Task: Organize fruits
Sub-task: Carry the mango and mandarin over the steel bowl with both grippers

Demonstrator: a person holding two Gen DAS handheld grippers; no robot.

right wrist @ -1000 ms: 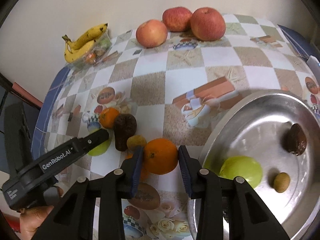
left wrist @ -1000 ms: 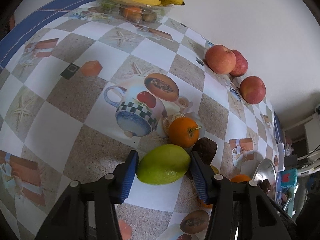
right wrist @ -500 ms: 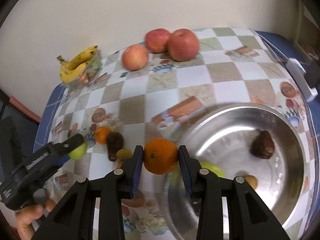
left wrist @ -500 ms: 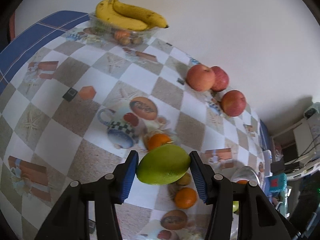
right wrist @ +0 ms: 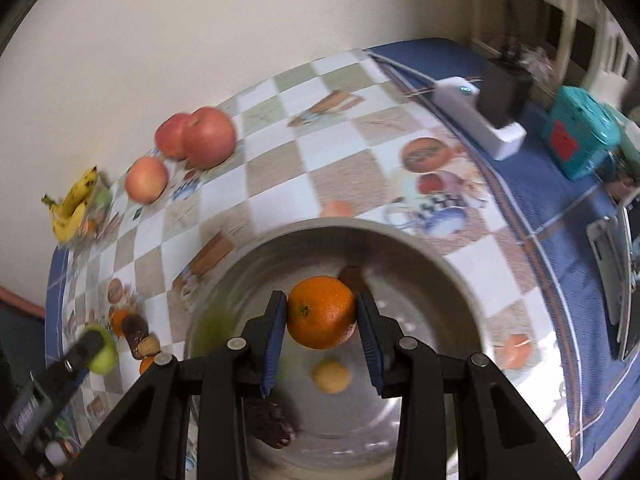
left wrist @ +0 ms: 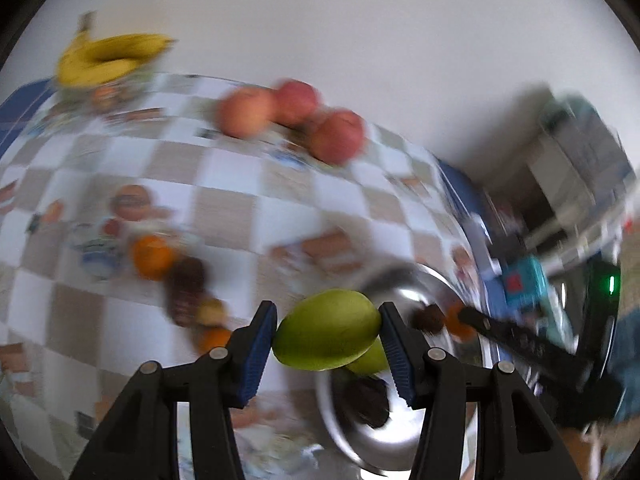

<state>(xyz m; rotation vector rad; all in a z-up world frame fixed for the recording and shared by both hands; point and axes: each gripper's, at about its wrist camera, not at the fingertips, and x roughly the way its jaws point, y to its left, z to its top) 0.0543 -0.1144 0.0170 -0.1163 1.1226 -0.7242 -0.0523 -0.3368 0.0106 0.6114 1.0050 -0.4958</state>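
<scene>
Left hand-held gripper [left wrist: 327, 334] pinching the green mango [left wrist: 327, 330], lifted off the tabletop [left wrist: 240, 184] and now at the steel bowl [left wrist: 400, 444] rim, right hand-held gripper [right wrist: 322, 314] pinching the orange [right wrist: 322, 312], moved from beside the bowl to above its middle, lower centre of frame.

mango [left wrist: 328, 330]: green, oval, lying crosswise between the left gripper's [left wrist: 327, 344] blue pads, clamped, off the table
orange [right wrist: 322, 312]: round, stem end facing the camera, pinched between the right gripper's [right wrist: 322, 334] pads, over the bowl
bowl [right wrist: 452, 276]: steel, wide, directly below the right gripper; holds a small yellow fruit, dark brown fruits and a blurred green one
apples [right wrist: 196, 138]: three, red, far ahead by the wall
bananas [right wrist: 72, 206]: yellow bunch, far left
</scene>
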